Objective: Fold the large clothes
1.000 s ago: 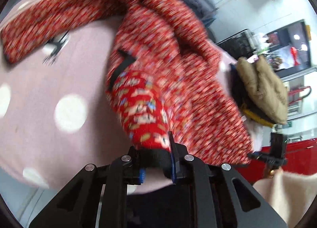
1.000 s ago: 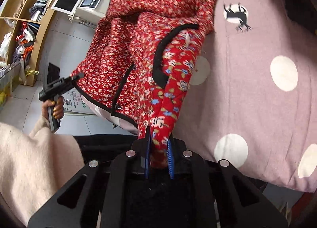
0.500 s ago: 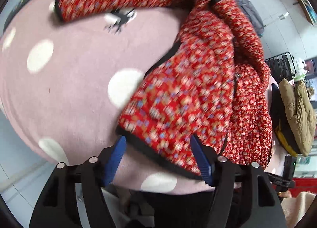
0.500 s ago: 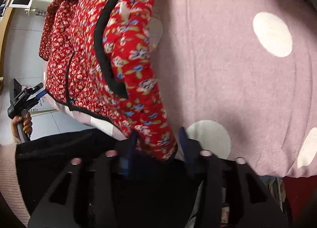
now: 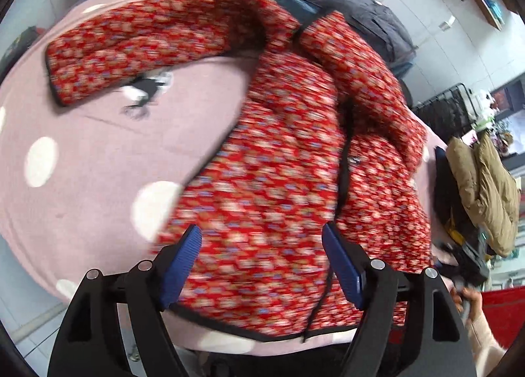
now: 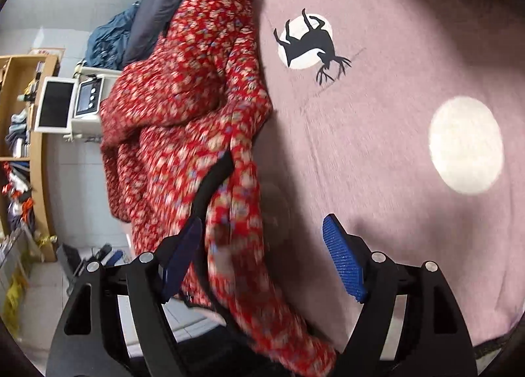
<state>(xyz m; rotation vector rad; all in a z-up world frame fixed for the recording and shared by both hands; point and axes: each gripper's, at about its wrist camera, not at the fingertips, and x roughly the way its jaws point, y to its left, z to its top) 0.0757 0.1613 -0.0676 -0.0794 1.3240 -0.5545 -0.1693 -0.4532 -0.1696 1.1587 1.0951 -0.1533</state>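
Two grippers, left [image 5: 261, 257] and right [image 6: 262, 252], have just been opening and stand spread, pads clear of the red floral jacket [image 5: 279, 160], which lies on the pink dotted sheet [image 6: 377, 154] beside its deer print [image 6: 306, 44]. No writing is legible.

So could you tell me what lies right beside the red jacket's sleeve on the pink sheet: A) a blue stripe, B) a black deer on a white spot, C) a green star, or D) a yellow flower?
B: a black deer is printed on a white spot, right beside the red jacket on the pink sheet.
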